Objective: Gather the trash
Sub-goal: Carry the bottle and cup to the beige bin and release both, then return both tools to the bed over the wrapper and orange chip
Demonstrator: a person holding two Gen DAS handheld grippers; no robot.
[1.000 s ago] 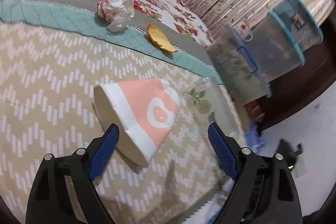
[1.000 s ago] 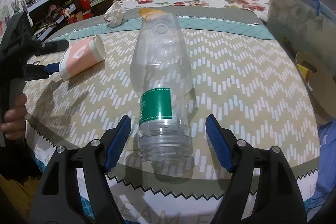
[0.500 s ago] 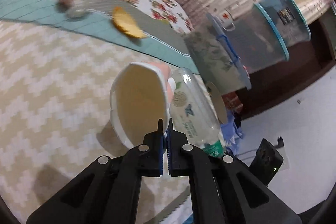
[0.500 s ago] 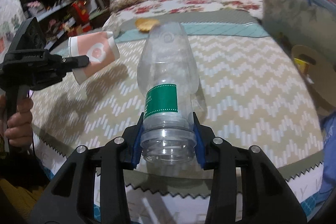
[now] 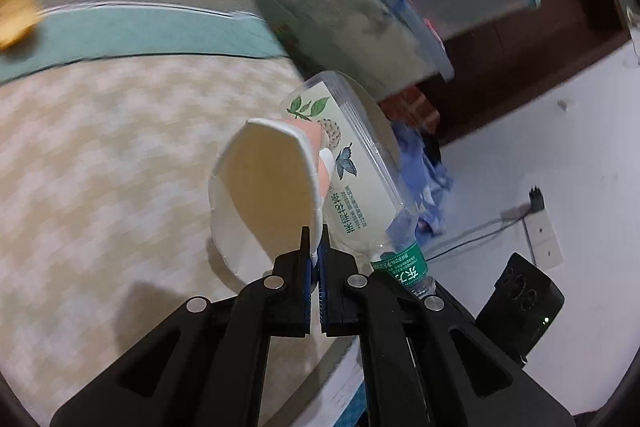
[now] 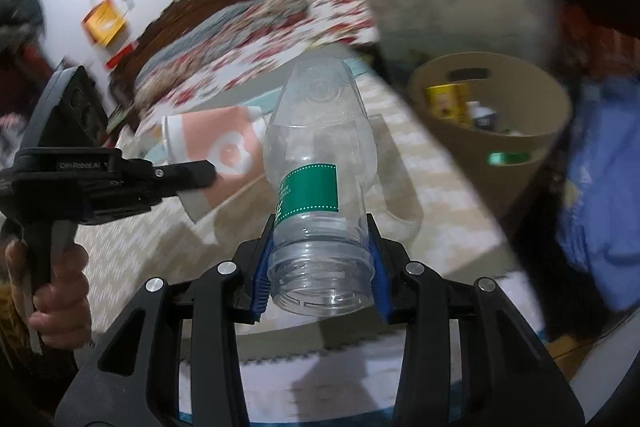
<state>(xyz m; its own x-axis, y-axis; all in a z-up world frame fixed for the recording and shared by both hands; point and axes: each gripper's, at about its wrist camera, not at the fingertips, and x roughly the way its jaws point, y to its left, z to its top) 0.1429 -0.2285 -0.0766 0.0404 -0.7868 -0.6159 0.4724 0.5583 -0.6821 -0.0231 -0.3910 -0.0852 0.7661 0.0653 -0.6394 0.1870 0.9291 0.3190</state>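
My left gripper point(image 5: 315, 259) is shut on the rim of a pink and white paper cup point(image 5: 264, 195) and holds it above the bed, mouth toward the camera. The cup point(image 6: 216, 151) and left gripper point(image 6: 200, 175) also show in the right wrist view. My right gripper point(image 6: 318, 283) is shut on the neck end of a clear plastic bottle point(image 6: 320, 163) with a green label, lifted off the bed. The bottle point(image 5: 352, 171) also shows beside the cup in the left wrist view. A round cardboard bin point(image 6: 492, 131) with trash inside stands right of the bed.
The bed has a beige zigzag cover point(image 5: 100, 167) with a teal band. An orange peel point(image 5: 14, 21) lies at the far left. Lidded plastic storage boxes point(image 6: 448, 3) stand behind the bin. Blue cloth point(image 6: 600, 187) lies at the right. A power strip point(image 5: 540, 227) lies on the floor.
Both grippers have swung right toward the cardboard bin with the cup and bottle held. One second ago both were open around their objects; both have since shut and lifted them.
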